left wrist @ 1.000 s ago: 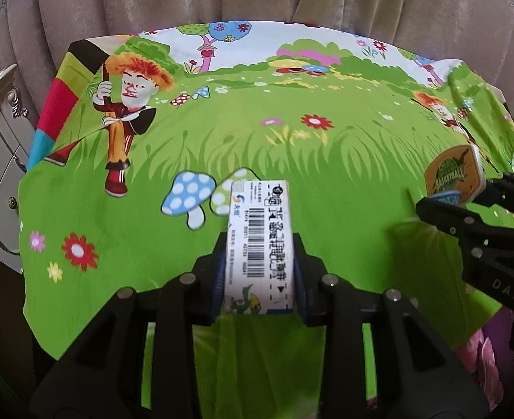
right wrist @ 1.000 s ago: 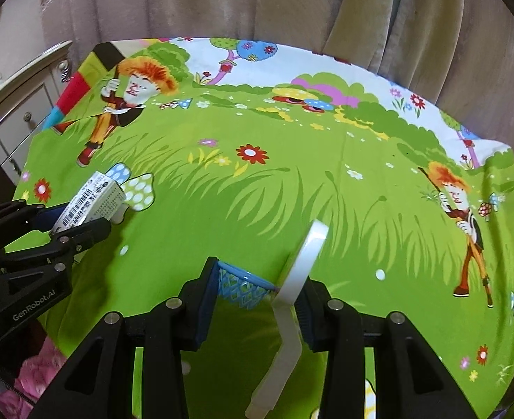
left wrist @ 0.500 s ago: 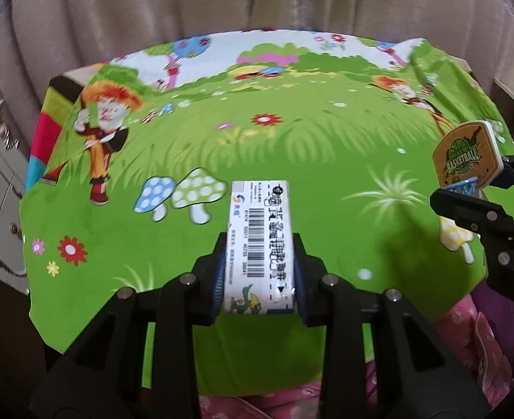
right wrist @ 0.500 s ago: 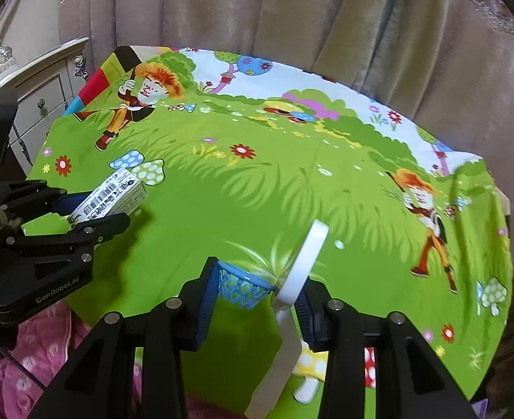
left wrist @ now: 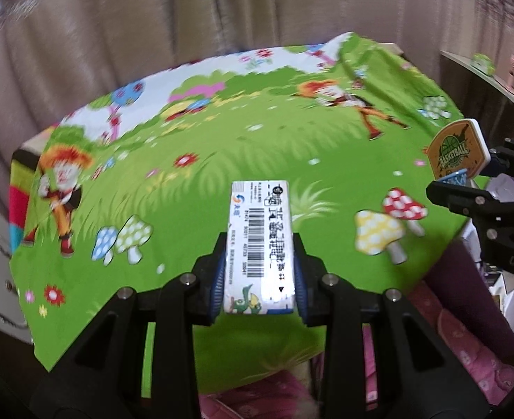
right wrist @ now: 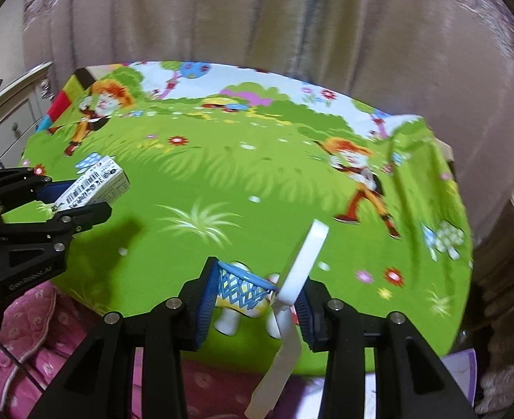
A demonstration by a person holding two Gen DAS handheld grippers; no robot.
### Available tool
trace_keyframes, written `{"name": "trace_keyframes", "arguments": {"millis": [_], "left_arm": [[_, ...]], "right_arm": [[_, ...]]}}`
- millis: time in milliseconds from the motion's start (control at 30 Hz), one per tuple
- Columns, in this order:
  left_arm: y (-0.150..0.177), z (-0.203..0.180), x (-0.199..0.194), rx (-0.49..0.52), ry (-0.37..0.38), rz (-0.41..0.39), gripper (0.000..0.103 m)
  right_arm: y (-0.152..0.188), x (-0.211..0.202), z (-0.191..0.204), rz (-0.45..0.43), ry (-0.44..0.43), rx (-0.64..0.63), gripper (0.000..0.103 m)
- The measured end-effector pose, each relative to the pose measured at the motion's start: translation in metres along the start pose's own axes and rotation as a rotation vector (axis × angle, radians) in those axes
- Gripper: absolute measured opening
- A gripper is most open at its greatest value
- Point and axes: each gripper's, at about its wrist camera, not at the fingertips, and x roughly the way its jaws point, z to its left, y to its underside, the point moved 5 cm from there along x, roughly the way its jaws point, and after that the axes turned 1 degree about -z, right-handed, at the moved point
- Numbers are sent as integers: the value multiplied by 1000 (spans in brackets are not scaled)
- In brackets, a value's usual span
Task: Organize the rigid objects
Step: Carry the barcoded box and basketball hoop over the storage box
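both my hands have swung rightward above the green desk (left wrist: 194,188), left jaws clamped on the barcoded box (left wrist: 259,244), right jaws pinching the toy basketball hoop (right wrist: 257,286), carried clear for sorting.

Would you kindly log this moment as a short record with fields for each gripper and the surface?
left gripper: jaws shut on a white barcoded box, held above the cloth
right gripper: jaws shut on a toy basketball hoop with a white backboard
surface: green cartoon tablecloth, nothing resting on its visible part
backdrop: beige curtain
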Motion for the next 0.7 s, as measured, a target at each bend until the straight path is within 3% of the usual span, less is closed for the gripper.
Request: {"name": "trace_keyframes", "arguments": {"millis": [333, 700], "left_arm": [[-31, -82, -13, 139, 141, -16, 37], [-42, -179, -27, 320, 275, -2, 37]], "right_arm": [[38, -33, -62, 11, 98, 106, 41], [89, -73, -122, 29, 197, 241, 41]]}}
